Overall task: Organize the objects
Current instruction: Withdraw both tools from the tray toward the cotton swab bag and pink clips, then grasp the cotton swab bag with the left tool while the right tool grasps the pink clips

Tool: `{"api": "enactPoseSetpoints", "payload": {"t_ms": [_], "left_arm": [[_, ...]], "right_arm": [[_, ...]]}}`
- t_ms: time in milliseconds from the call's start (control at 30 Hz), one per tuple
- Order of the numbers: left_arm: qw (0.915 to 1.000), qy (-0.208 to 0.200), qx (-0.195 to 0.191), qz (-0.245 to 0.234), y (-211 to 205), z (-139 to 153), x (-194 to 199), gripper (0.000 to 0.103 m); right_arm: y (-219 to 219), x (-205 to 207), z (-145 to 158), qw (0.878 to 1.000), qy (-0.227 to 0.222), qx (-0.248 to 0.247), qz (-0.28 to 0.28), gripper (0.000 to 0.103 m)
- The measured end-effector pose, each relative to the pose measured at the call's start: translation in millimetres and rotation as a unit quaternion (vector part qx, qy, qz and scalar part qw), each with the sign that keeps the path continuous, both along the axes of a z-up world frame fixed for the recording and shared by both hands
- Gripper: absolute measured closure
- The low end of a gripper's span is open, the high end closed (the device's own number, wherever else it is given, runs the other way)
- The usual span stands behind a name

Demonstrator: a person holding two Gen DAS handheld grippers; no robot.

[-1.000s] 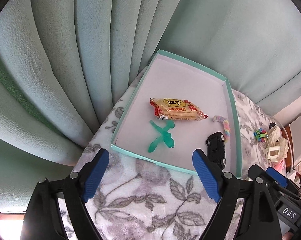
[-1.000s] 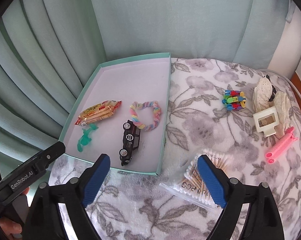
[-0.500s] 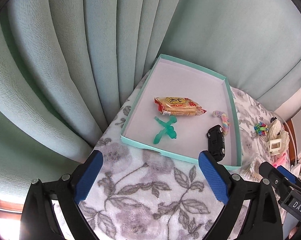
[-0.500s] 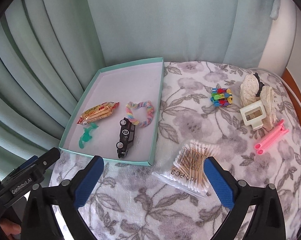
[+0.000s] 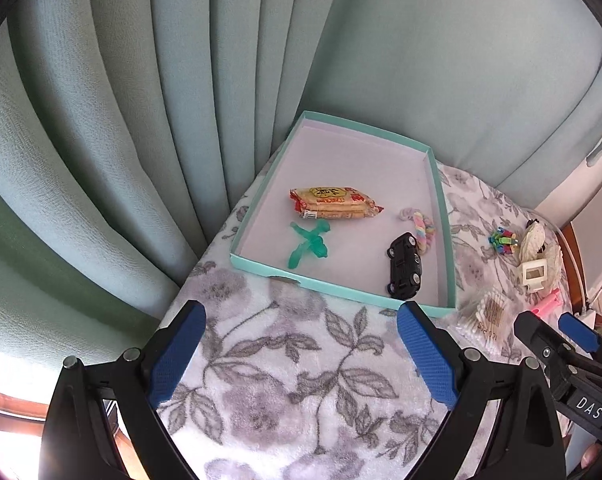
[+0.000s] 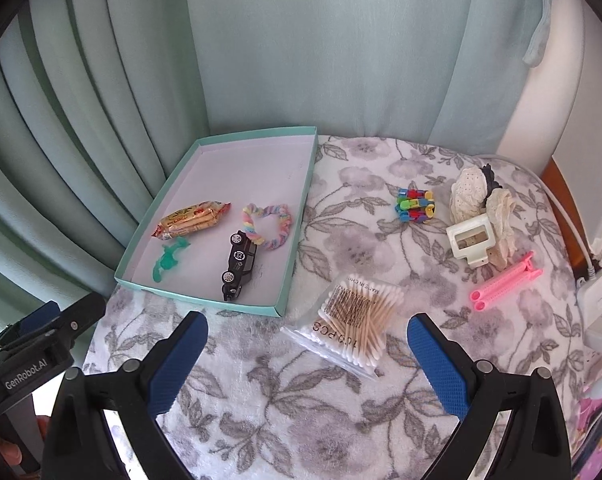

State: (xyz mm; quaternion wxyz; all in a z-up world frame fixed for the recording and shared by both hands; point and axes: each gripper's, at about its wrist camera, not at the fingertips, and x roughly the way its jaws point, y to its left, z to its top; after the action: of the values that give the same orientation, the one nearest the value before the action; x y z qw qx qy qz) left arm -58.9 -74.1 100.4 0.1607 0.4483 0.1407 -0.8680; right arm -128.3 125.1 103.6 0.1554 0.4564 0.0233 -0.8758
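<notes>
One teal tray (image 6: 297,216) on floral surface (image 6: 301,400) holds four items: snack packet (image 6: 193,219), green toy (image 6: 169,258), black car (image 6: 240,264), pastel loop (image 6: 271,226). Outside tray: one cotton-swab bag (image 6: 353,326), one clip cluster (image 6: 415,205), one pink clip (image 6: 505,282). Left gripper (image 5: 301,350), right gripper (image 6: 307,356): jaws wide, empty.

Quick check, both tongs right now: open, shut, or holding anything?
Left tongs: open, holding nothing, above the floral cloth.
Right tongs: open, holding nothing, just short of the cotton swab bag.

Soft, even daylight fills both sharp fisheye views, with overexposed glare at seven o'clock, black vignetted corners, faint shadows, and curtain folds (image 5: 149,128) bowing toward the edges.
</notes>
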Motion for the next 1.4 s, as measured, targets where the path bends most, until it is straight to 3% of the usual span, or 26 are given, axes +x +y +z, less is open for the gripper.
{"api": "enactPoseSetpoints", "payload": {"t_ms": [267, 600, 900, 1067, 1400], "left_arm": [[0.9994, 0.003, 0.007, -0.035, 34.1, 0.2, -23.7, 0.006], [0.9961, -0.002, 0.008, -0.088, 90.5, -9.2, -63.6, 0.007], [0.983, -0.032, 0.014, -0.18, 144.6, -30.8, -85.4, 0.007], [0.9746, -0.059, 0.015, -0.215, 166.0, -50.5, -90.3, 0.007], [0.9694, -0.065, -0.007, -0.237, 177.4, -60.6, -109.8, 0.007]], "right_arm": [[34.2, -4.7, 2.3, 0.999, 0.018, 0.027, -0.015, 0.001], [105.9, -26.8, -25.8, 0.996, -0.016, 0.038, -0.083, 0.001], [158.4, -38.2, -41.9, 0.989, -0.036, 0.031, -0.142, 0.001], [171.4, -45.4, -59.2, 0.985, -0.062, 0.022, -0.159, 0.001], [170.6, -73.3, -69.8, 0.982, -0.078, 0.002, -0.173, 0.001]]}}
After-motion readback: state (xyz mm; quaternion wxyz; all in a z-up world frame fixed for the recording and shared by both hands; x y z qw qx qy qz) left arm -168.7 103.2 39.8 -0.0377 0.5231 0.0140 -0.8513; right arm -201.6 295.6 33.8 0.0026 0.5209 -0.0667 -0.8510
